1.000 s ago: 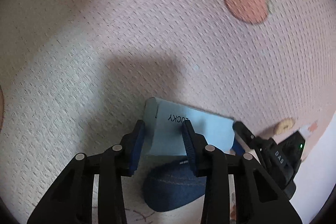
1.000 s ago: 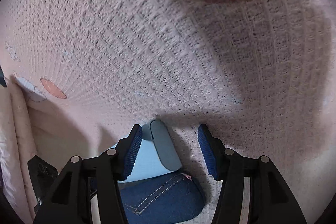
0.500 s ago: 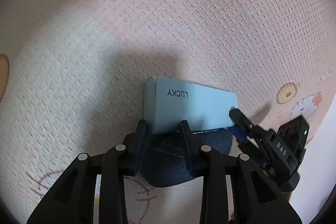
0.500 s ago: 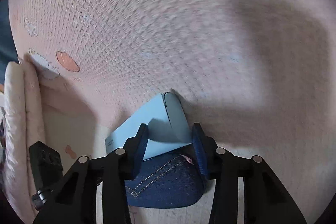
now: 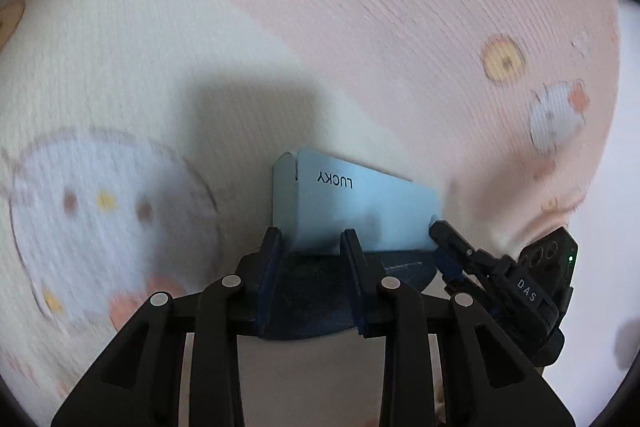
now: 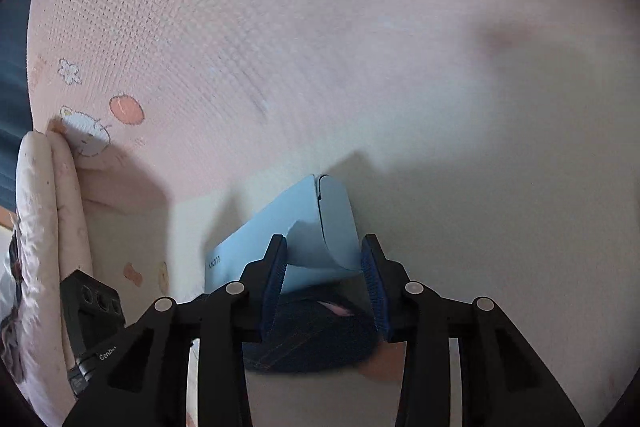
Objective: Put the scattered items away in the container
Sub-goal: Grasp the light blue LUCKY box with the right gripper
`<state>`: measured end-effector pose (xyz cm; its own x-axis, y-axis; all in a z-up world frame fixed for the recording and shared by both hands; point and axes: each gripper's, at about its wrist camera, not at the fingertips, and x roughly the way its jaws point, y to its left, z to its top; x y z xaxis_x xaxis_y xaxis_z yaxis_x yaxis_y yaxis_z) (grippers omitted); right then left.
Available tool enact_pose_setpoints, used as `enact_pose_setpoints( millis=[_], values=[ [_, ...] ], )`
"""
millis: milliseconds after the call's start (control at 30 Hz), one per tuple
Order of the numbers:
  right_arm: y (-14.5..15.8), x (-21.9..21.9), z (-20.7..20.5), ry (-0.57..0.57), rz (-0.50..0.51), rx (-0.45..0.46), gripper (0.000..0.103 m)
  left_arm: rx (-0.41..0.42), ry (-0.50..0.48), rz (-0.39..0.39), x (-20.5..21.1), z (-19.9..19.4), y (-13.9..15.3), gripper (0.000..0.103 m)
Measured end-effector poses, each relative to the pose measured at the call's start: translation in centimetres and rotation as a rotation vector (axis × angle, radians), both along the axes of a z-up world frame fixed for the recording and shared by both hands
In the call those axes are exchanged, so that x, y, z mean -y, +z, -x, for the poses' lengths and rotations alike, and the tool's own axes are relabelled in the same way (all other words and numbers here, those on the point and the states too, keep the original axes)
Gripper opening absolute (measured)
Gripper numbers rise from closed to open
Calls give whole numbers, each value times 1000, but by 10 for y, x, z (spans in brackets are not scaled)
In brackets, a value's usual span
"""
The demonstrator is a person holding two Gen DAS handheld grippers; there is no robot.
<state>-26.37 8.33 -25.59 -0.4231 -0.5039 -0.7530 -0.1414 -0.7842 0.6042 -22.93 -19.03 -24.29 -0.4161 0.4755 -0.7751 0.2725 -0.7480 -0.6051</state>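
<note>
A pink and cream woven blanket [image 5: 360,27] with a ribbed, waffle-like texture fills both views, printed with round orange fruits and white cartoon faces; at the left of the right wrist view its edge is folded into a soft roll [image 6: 44,227].

On it sits a pale blue box [image 5: 360,211] of thin card, flat-sided with rounded flap ends and the word LUCKY printed on one face. Under its near edge lies a dark blue denim item [image 6: 316,331] with light stitching, rounded in outline.

The left tool [image 5: 312,247], black plastic with blue ribbed pads, is closing on one end of the denim item, with the box's lower edge between its fingers. The right tool [image 6: 324,263] is closing on the other end, its pads [image 6: 276,267] against the box's end flaps and the denim below.
</note>
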Motion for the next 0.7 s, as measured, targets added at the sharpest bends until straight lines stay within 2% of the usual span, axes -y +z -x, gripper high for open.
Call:
enact_pose_setpoints(
  millis=[167,267,367,467,533,700],
  values=[
    [3,-41,-48,-66,-46,13,36,48,-61,-76,-49,-14,-15,31],
    [6,-54,-67,-63,-52,24,35,19,-71,-11,-72,-16,-6,29],
    [13,-62,-91,-74,-79,5,35,4,-111,-16,-86,-14,2,29],
    [13,-83,-114,-132,8,0,35,-4,-138,0,-96,-19,7,29],
    [14,-87,-122,-158,15,5,35,16,-156,-3,-97,-28,5,29],
    [9,-103,-154,-184,29,26,35,-2,-215,113,-108,-65,9,29]
  ],
)
